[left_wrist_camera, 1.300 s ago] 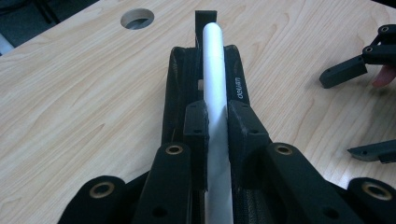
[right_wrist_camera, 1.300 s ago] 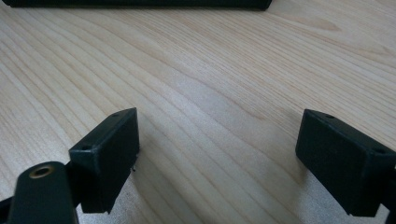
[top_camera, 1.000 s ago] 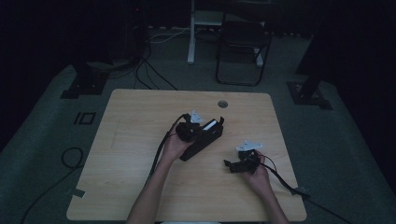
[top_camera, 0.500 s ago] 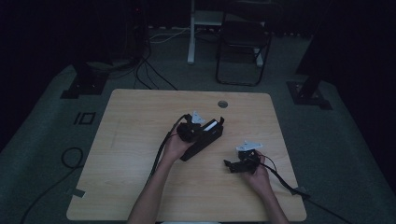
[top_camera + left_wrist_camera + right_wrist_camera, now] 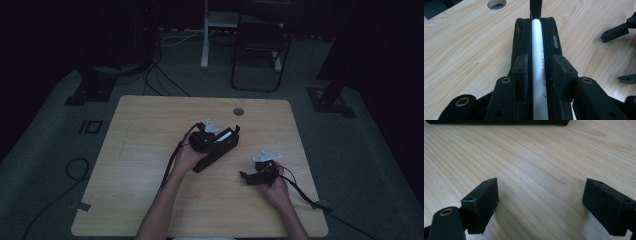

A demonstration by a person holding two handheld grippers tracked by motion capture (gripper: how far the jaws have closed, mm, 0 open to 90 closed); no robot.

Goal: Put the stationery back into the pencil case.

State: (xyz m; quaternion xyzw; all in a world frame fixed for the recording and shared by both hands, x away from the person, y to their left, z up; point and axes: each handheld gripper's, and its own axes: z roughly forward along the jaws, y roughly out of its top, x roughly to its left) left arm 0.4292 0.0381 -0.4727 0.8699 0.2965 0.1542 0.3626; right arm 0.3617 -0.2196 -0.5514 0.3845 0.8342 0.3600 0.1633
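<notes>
Two grippers on one table: the lines below go view by view.

High view, table: a light wooden table [image 5: 140, 165] stands on a dark floor, with a round hole [image 5: 238, 111] near its far edge.
High view, left gripper: the left gripper [image 5: 216, 140] sits near the table's middle, its jaws set on a black pencil case [image 5: 220, 150] that lies slantwise, with its far end pointing right and away.
High view, right gripper: the right gripper [image 5: 246, 176] rests low over the wood to the right and nearer the person, apart from the case, its jaws pointing left.
High view, surroundings: a dark chair [image 5: 260, 55] stands on the floor beyond the table, and cables [image 5: 150, 75] run across the floor at far left.

Left gripper view, jaws: the two black jaws press on both sides of the pencil case [image 5: 537, 47], narrowed onto it.
Left gripper view, case: its zip is open along the top, and a white pen [image 5: 539, 70] with small grey lettering lies lengthwise in the gap.
Left gripper view, other gripper: the right gripper's jaws [image 5: 621, 55] show at the right edge, spread apart.

Right gripper view, jaws: the right gripper [image 5: 541, 205] stands wide, with bare wood between the jaws and nothing in them.
Right gripper view, case: a dark edge of the pencil case [image 5: 499, 122] runs along the top, well apart from the jaws.
</notes>
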